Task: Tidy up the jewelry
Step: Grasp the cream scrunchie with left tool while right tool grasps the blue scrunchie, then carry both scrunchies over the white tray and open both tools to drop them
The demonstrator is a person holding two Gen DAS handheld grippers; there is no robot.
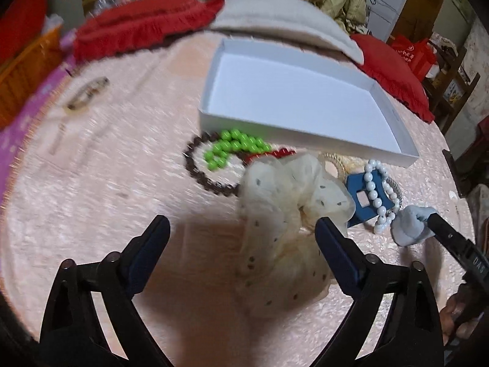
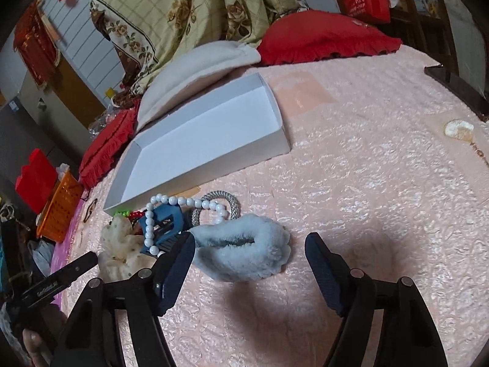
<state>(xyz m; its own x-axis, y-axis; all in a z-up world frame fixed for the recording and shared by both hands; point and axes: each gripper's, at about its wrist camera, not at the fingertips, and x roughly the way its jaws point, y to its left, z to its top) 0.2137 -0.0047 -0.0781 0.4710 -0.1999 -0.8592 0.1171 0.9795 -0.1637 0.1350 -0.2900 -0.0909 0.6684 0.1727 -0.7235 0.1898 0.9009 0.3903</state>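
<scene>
An empty white box (image 1: 293,98) lies on the pink bed cover, also in the right wrist view (image 2: 195,150). In front of it lie a dark bead bracelet (image 1: 195,168), green beads (image 1: 235,146), red beads (image 1: 281,153), a cream dotted scrunchie (image 1: 284,211), a blue claw clip (image 1: 363,195), a white pearl bracelet (image 1: 379,195) and a pale blue fluffy scrunchie (image 2: 244,250). My left gripper (image 1: 243,229) is open just in front of the cream scrunchie. My right gripper (image 2: 250,247) is open, fingers either side of the fluffy scrunchie.
Red pillows (image 1: 146,21) and a beige cushion (image 1: 275,15) lie behind the box. An orange basket (image 2: 59,211) stands off the bed's left side. A hair clip (image 1: 88,91) lies far left on the cover. A grey braided band (image 2: 226,202) lies by the pearls.
</scene>
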